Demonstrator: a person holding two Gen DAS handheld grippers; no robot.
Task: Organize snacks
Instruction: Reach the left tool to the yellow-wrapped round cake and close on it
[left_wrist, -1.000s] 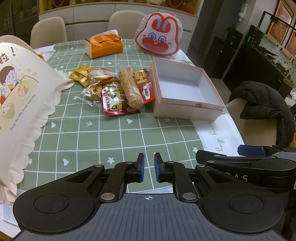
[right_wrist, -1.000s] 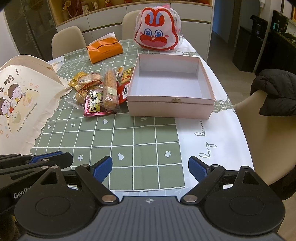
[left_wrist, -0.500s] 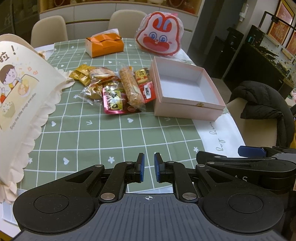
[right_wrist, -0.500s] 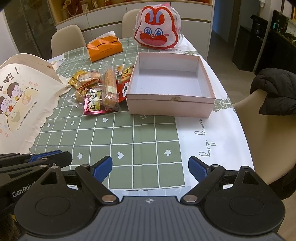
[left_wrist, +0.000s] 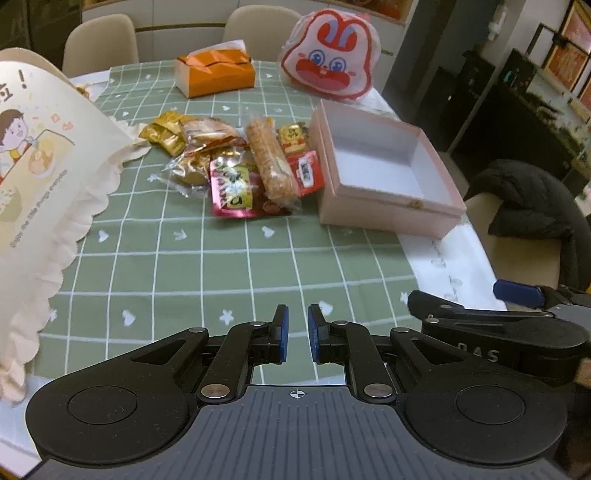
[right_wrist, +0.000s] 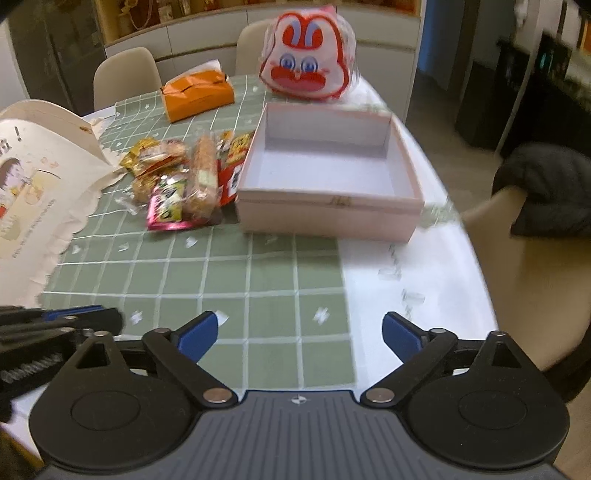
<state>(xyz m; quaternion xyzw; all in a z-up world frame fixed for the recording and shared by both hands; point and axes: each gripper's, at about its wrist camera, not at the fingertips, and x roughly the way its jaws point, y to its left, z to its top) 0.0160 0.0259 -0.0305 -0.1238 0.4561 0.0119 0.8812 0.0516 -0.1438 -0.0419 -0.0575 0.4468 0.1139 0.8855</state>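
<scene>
A heap of wrapped snacks (left_wrist: 240, 166) (right_wrist: 184, 177) lies on the green checked tablecloth, just left of an empty pink box (left_wrist: 384, 173) (right_wrist: 328, 177). Among them are a long biscuit pack (left_wrist: 269, 162), a pink packet (left_wrist: 231, 188) and gold-wrapped sweets (left_wrist: 164, 133). My left gripper (left_wrist: 295, 332) hovers over the near table edge, shut with nothing between its blue pads. My right gripper (right_wrist: 299, 332) hangs beside it on the right, its jaws opening wide and empty. Both stand well short of the snacks.
A cream scalloped bag with a cartoon print (left_wrist: 33, 177) (right_wrist: 33, 192) lies at the left. At the back sit an orange tissue box (left_wrist: 216, 72) and a red-and-white rabbit bag (left_wrist: 328, 62). A chair with a black jacket (left_wrist: 532, 206) stands right of the table.
The right gripper's jaws have spread a little wider and its view has shifted closer to the box, now blurred. The left gripper has stayed shut and nearly still.
</scene>
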